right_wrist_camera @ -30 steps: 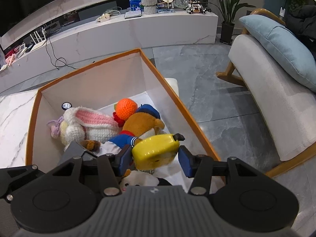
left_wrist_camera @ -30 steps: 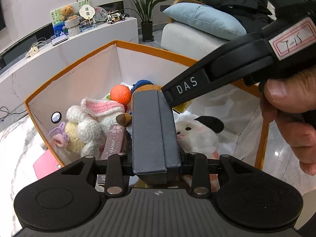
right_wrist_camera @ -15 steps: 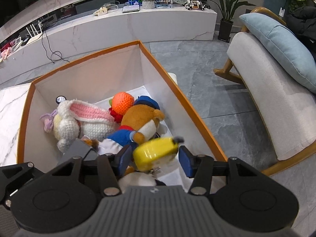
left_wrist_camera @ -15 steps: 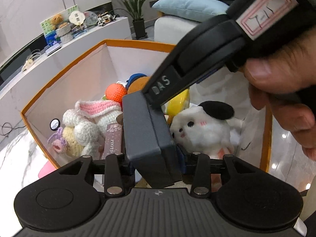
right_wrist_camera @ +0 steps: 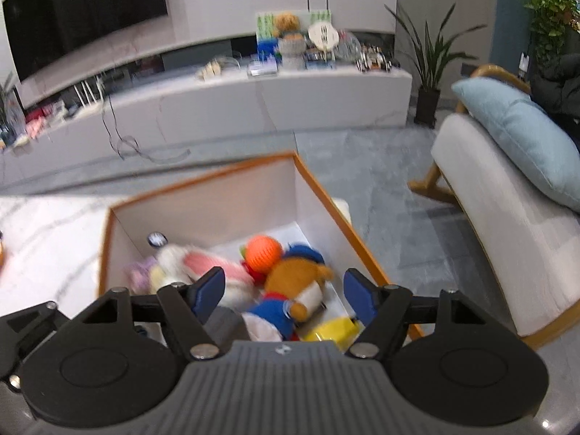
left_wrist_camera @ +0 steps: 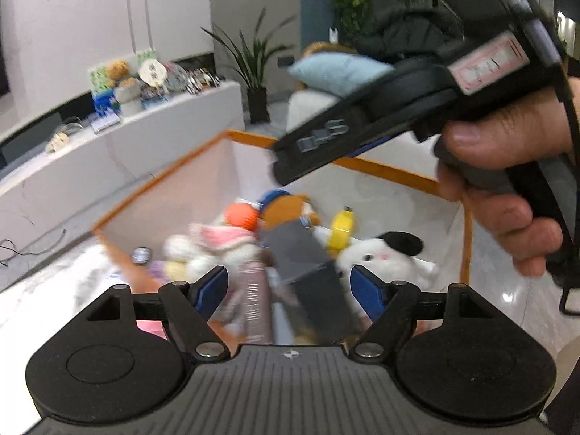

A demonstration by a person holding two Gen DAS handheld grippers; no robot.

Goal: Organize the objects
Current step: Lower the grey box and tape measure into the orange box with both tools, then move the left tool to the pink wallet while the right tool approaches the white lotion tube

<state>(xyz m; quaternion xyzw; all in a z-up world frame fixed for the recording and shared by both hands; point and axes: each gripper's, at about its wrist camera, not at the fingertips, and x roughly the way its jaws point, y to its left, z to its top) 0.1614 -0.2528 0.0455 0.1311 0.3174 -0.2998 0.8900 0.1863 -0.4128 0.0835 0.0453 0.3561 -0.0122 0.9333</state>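
- My left tool (left_wrist_camera: 288, 288) is released, its blue pads spread wide with nothing between them.
- My right tool (right_wrist_camera: 282, 291) is also released.
- The dark grey case (left_wrist_camera: 308, 272) lies tilted inside the orange-edged box (right_wrist_camera: 203, 214), among the plush toys.
- The yellow tape measure (right_wrist_camera: 331, 328) lies in the box, beside the brown bear (right_wrist_camera: 295, 279).

Bright, even indoor light, heavy motion blur on both views, fisheye bending at the edges.

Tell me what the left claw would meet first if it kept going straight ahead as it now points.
Most likely the dark grey case, lying between the open left claw fingers inside the orange-rimmed box. The blur leaves depth uncertain.
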